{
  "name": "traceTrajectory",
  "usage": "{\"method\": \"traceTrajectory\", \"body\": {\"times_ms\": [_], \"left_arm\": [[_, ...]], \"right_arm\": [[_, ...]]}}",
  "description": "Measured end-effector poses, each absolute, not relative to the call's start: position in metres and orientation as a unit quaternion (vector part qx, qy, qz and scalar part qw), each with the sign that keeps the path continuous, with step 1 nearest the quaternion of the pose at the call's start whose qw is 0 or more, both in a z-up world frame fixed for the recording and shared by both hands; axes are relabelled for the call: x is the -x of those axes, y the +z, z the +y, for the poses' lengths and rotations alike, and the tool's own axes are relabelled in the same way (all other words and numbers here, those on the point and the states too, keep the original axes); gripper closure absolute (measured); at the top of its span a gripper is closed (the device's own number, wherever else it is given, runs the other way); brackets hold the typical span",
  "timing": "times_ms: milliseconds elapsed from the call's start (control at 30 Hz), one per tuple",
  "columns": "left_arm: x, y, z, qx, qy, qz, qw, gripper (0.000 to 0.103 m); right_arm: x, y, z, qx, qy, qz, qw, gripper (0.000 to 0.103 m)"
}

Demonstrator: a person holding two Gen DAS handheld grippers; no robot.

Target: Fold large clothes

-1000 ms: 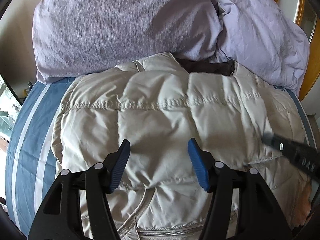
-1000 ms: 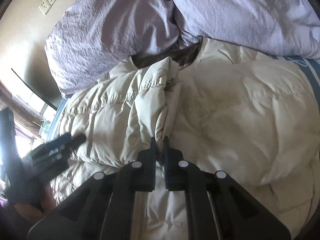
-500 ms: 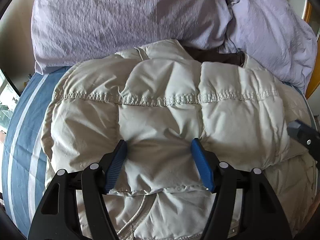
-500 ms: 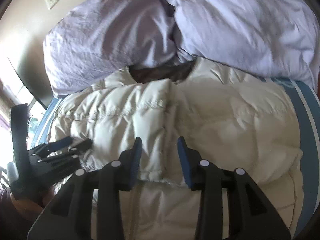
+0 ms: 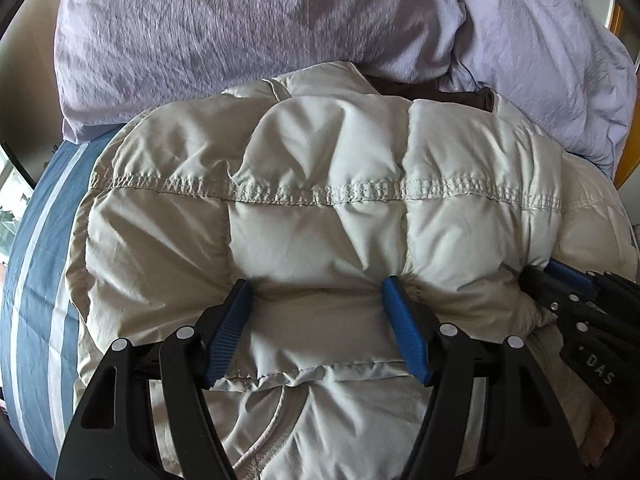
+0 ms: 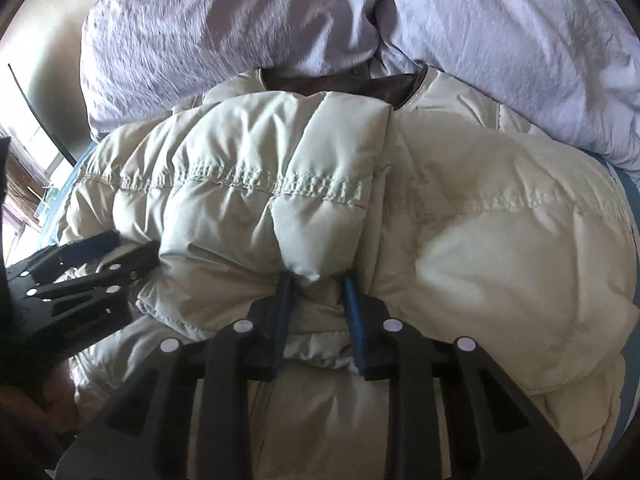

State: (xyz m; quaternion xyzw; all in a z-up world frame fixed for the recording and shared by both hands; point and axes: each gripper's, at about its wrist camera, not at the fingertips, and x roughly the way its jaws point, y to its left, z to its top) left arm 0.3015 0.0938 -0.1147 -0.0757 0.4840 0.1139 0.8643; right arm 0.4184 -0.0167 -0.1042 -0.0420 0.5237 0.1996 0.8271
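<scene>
A cream quilted puffer jacket (image 5: 320, 232) lies on the bed, partly folded, its dark collar lining (image 5: 448, 94) toward the pillows. It also fills the right wrist view (image 6: 480, 240), where a folded flap (image 6: 260, 200) lies over the left half. My left gripper (image 5: 318, 292) is open, its blue pads pressed against the near edge of the folded layer. My right gripper (image 6: 316, 284) is open, its fingertips against the flap's near edge. The right gripper shows at the right of the left wrist view (image 5: 580, 300); the left gripper shows at the left of the right wrist view (image 6: 88, 264).
Lilac pillows (image 5: 240, 32) and a bunched lilac duvet (image 5: 540, 60) lie just beyond the jacket. A blue and white striped sheet (image 5: 36, 280) covers the bed at the left. A wooden headboard edge (image 5: 628, 160) shows at the right, a beige wall (image 6: 44, 20) at the left.
My right gripper has gone from shut on the jacket flap to open. The flap now lies flat on the jacket. Both grippers have moved forward against the folded layer's near edge.
</scene>
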Motion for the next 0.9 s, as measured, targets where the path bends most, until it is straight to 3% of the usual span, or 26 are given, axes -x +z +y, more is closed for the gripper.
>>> {"method": "traceTrajectory", "body": {"times_ms": [233, 267, 300, 367, 900], "left_arm": [[-0.292, -0.105, 0.094, 0.086, 0.115, 0.476, 0.868, 0.035], [-0.289, -0.103, 0.094, 0.087, 0.115, 0.473, 0.869, 0.035], [-0.285, -0.100, 0.094, 0.088, 0.115, 0.471, 0.870, 0.035], [-0.280, -0.097, 0.094, 0.088, 0.115, 0.467, 0.872, 0.035], [-0.186, -0.077, 0.120, 0.097, 0.143, 0.437, 0.883, 0.032]], "right_arm": [[-0.417, -0.098, -0.016, 0.058, 0.188, 0.521, 0.830, 0.068], [-0.415, -0.094, -0.018, 0.061, 0.186, 0.518, 0.833, 0.063], [-0.413, -0.091, -0.019, 0.062, 0.182, 0.515, 0.835, 0.050], [-0.409, -0.086, -0.024, 0.070, 0.160, 0.507, 0.844, 0.035], [-0.343, -0.053, -0.047, 0.095, 0.135, 0.491, 0.855, 0.025]]}}
